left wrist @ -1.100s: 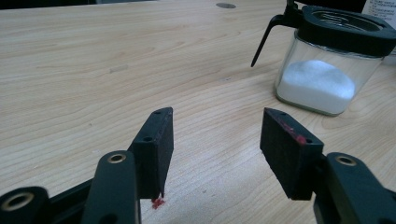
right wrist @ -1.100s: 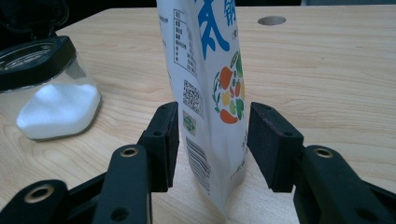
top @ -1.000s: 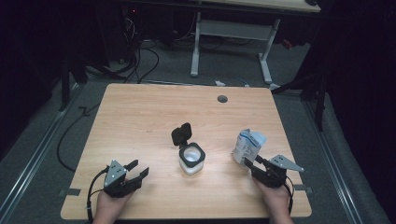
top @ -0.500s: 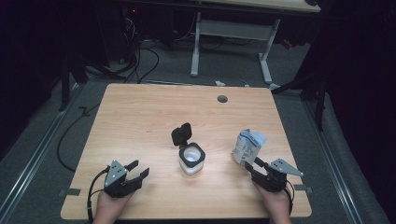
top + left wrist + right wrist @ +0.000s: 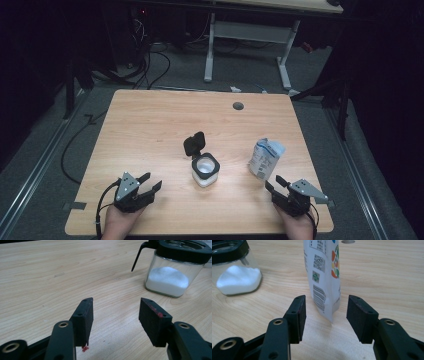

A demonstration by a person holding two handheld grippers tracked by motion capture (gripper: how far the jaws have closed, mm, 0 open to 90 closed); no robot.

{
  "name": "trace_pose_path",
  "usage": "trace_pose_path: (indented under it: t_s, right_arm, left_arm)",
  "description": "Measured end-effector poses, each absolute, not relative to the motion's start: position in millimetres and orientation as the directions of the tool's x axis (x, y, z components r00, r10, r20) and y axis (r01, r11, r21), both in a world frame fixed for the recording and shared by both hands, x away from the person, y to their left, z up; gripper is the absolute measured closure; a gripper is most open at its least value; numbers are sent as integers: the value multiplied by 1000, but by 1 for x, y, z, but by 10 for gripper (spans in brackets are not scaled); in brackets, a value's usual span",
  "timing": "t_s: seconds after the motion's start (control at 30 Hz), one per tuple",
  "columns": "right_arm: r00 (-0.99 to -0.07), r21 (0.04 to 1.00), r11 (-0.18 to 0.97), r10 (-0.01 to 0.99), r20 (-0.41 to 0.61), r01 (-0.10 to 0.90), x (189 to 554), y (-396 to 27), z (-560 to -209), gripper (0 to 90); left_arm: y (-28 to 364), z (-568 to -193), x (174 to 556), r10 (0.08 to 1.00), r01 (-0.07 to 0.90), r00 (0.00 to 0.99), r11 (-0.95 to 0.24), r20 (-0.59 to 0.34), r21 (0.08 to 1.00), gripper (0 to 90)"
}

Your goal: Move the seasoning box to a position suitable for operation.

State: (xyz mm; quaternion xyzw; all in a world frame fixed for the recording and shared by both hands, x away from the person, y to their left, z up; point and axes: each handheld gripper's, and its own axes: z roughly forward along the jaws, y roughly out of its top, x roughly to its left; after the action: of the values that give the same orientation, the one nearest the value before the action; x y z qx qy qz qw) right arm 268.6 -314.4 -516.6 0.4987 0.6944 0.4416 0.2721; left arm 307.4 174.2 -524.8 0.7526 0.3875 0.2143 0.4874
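Right tool (image 5: 274,184): drawn back from white printed plastic pouch (image 5: 265,159), released, nothing gripped.
Pouch: upright on wooden tabletop (image 5: 150,130), right of clear glass jar with black flip lid (image 5: 205,169).
Left tool (image 5: 151,183): unmoved, spread, empty.
Read: pouch grab not yet made.

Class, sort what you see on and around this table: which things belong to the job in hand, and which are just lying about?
In the job:
- white printed pouch, standing just ahead of the open right gripper
- clear glass jar of white powder with open black flip lid
- open left gripper

Lying about:
- black cables on the floor
- white-legged table behind
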Motion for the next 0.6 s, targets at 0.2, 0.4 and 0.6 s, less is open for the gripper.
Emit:
trace_pose_path:
  t_s: [0.2,0.4,0.6]
  right_arm:
    - [-350,886,135,936,32,444,257,-308,-518,533]
    - [-375,893,150,927,23,424,250,-299,-514,561]
    - [-410,891,185,912,2,414,254,-285,-513,561]
  left_arm:
    - [171,-524,308,793,386,606,-224,-62,895,459]
    - [168,-524,308,797,391,600,-218,-68,894,456]
    - [166,-524,309,804,405,591,-221,-69,887,451]
